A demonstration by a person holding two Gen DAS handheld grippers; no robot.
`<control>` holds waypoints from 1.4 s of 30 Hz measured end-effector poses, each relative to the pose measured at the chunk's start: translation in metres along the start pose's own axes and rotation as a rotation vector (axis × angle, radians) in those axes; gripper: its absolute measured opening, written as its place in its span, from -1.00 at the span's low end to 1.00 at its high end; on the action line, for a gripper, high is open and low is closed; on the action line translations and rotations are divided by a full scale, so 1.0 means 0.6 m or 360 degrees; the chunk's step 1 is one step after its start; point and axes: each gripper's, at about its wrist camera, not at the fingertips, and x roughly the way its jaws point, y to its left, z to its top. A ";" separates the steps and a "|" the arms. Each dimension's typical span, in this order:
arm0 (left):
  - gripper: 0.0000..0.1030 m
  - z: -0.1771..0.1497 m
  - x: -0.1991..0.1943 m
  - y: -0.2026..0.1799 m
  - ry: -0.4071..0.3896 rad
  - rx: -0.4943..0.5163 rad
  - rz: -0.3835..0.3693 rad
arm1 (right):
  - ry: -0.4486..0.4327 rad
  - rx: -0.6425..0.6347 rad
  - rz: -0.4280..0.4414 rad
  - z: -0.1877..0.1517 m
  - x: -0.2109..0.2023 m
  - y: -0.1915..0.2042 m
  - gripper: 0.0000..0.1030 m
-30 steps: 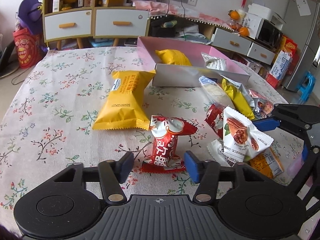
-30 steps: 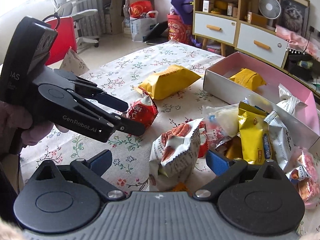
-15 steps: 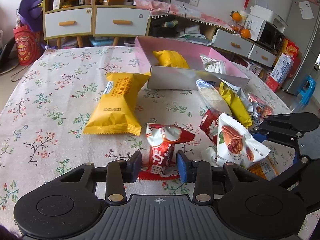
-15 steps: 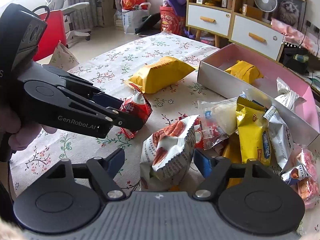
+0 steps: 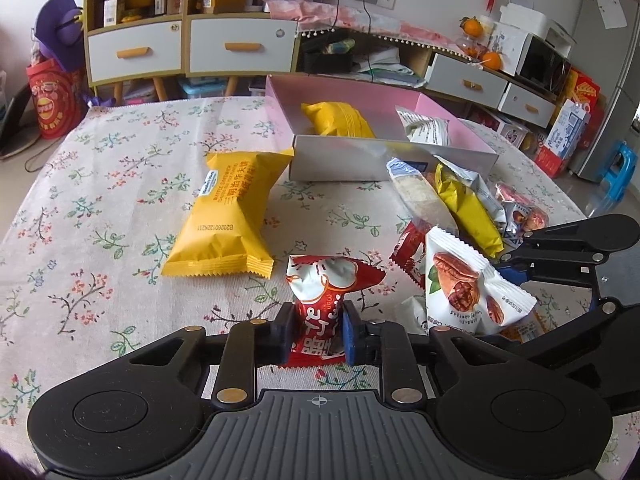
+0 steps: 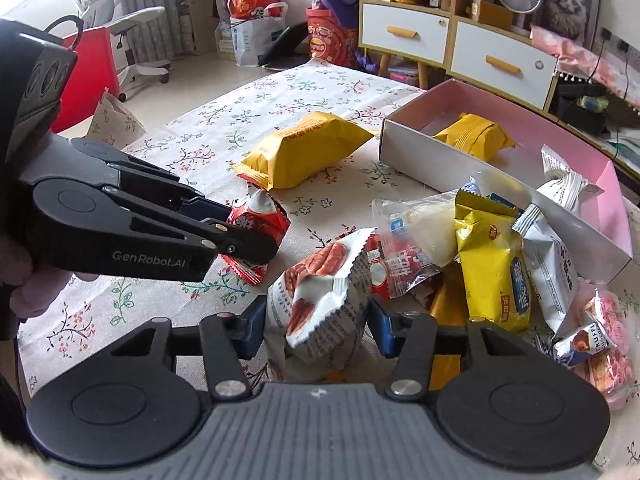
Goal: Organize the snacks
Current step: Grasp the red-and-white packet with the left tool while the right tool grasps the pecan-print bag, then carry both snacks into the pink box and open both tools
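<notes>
The left tool (image 5: 316, 334) is pinching the red snack packet (image 5: 324, 312) at its waist, so the crimped top stands free, ready to lift. The packet sits on the table (image 5: 80, 208), in front of the pink box (image 5: 452, 120), which already holds a yellow pack (image 5: 340, 120). The right tool (image 6: 316, 326) brackets the pecan packet (image 6: 320, 300), pads touching its sides; whether it grips firmly, I cannot tell.
</notes>
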 end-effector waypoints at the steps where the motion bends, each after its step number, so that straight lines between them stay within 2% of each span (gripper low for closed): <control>1: -0.60 0.001 -0.002 0.000 -0.0004 0.0001 0.0003 | -0.0001 -0.0003 0.0004 0.000 0.000 0.001 -0.10; 7: -0.60 0.010 -0.011 0.006 0.0001 -0.0030 0.0029 | -0.0016 0.0012 0.0041 0.008 -0.008 0.002 -0.21; 18: -0.60 0.040 -0.032 0.010 0.0010 -0.0103 0.0053 | -0.0106 0.0065 0.0105 0.026 -0.036 -0.001 -0.22; 23: -0.60 0.064 -0.042 0.007 -0.0025 -0.0144 0.0037 | -0.0180 0.0134 0.0102 0.040 -0.052 -0.017 -0.22; 35: -0.60 0.128 -0.020 -0.021 -0.0121 -0.0259 0.0007 | -0.0347 0.0423 -0.0082 0.077 -0.055 -0.108 -0.22; 42: -0.60 0.164 0.023 -0.053 -0.0154 -0.0319 -0.0029 | -0.0420 0.0630 -0.0256 0.074 -0.045 -0.175 -0.22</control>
